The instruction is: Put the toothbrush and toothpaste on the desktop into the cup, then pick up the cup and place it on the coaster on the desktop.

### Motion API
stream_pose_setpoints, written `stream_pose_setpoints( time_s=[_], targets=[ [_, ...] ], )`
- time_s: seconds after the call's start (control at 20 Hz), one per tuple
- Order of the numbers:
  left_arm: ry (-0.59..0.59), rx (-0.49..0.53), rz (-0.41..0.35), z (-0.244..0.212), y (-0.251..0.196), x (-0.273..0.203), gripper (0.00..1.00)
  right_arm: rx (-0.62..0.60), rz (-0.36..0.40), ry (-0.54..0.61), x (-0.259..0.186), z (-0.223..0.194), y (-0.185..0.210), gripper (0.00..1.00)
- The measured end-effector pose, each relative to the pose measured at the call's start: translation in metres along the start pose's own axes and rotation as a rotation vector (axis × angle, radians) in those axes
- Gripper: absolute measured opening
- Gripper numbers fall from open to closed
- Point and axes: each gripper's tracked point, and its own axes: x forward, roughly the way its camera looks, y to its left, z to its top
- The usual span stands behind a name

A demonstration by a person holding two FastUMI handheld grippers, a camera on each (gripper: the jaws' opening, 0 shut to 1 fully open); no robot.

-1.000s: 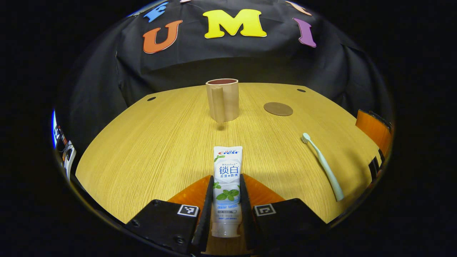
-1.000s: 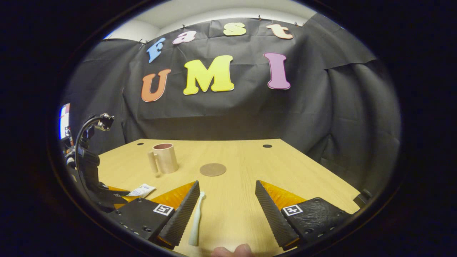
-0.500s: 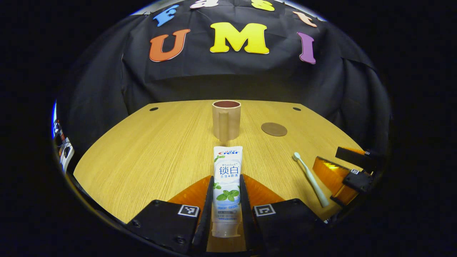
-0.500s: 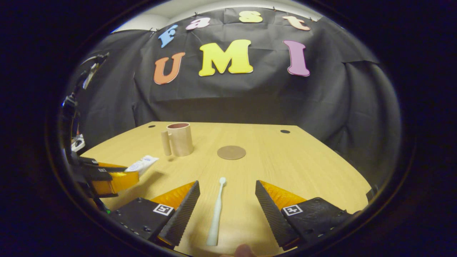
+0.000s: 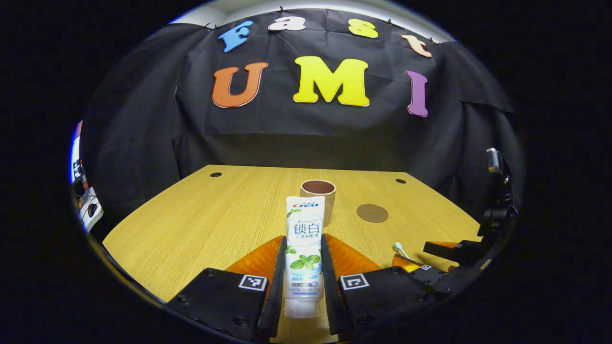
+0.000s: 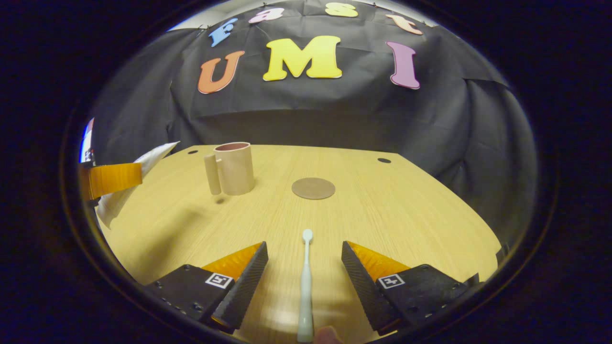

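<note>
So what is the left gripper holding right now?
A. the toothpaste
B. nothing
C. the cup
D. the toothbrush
A: in the left gripper view, the left gripper has both fingers pressed on the toothpaste, while the toothbrush lies on the table between the right gripper's open fingers and the cup stands alone.
</note>
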Motion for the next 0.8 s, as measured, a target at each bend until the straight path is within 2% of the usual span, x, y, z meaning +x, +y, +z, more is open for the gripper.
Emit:
stream_pose_setpoints(
  time_s=[0.1, 0.15, 0.2, 0.25, 0.3, 0.35, 0.4, 0.45, 0.55, 0.8],
  targets=[
    [-0.013, 0.005, -0.015, 0.004, -0.001, 0.001, 0.41, 0.008, -0.039, 0.049, 0.006, -0.005, -0.005, 0.84],
    [-0.017, 0.005, -0.023, 0.005, -0.001, 0.002, 0.41, 0.012, -0.045, 0.074, 0.009, -0.008, -0.002, 0.76],
    [-0.020, 0.005, -0.030, 0.006, -0.001, 0.003, 0.41, 0.019, -0.046, 0.098, 0.012, -0.012, 0.000, 0.73],
    [-0.022, 0.003, -0.035, 0.006, 0.000, 0.004, 0.41, 0.029, -0.039, 0.123, 0.013, -0.017, 0.002, 0.64],
    [-0.024, -0.002, -0.037, 0.007, 0.002, 0.006, 0.41, 0.051, -0.021, 0.133, 0.013, -0.016, 0.005, 0.61],
    [-0.025, -0.008, -0.039, 0.008, 0.004, 0.008, 0.41, 0.066, 0.009, 0.153, 0.014, -0.018, 0.011, 0.45],
    [-0.025, -0.017, -0.038, 0.009, 0.006, 0.010, 0.41, 0.084, 0.032, 0.167, 0.014, -0.017, 0.015, 0.38],
    [-0.024, -0.026, -0.039, 0.010, 0.007, 0.011, 0.41, 0.090, 0.038, 0.172, 0.015, -0.015, 0.014, 0.10],
    [-0.031, -0.051, -0.038, 0.014, 0.010, 0.013, 0.41, 0.086, 0.043, 0.174, 0.018, -0.018, 0.012, 0.01],
    [-0.064, -0.059, -0.026, 0.032, 0.012, 0.021, 0.41, 0.082, 0.092, 0.147, 0.012, -0.010, 0.015, 0.00]
  ],
)
